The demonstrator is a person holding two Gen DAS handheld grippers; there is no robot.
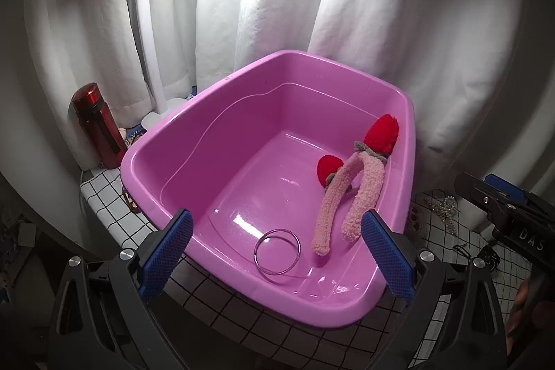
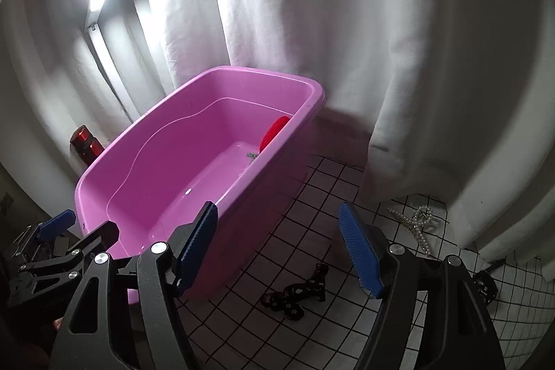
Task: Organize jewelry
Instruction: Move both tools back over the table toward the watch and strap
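Observation:
A pink plastic tub [image 1: 222, 127] stands on a checked cloth. On its floor lie a clear bangle [image 1: 257, 254] and a fuzzy pink headband [image 1: 367, 193] with two red hearts. My left gripper [image 1: 277, 252] hangs open over the tub's near end, above the bangle, and holds nothing. The right gripper [image 2: 279, 248] is open and empty beside the tub's [image 2: 156, 162] right wall, above the cloth. A black hair clip [image 2: 298, 293] lies on the cloth just below it. Farther right sits a rhinestone clip [image 2: 416, 224], seen as a sparkly tangle [image 1: 447, 210] in the left wrist view.
White curtains [image 2: 399, 58] close off the back and right, draping onto the cloth. A red bottle [image 1: 99, 127] stands behind the tub's left corner beside a lit lamp's post [image 1: 149, 58]. Another small black piece [image 2: 485, 283] lies at the far right. The table's left edge [image 1: 86, 196] drops off.

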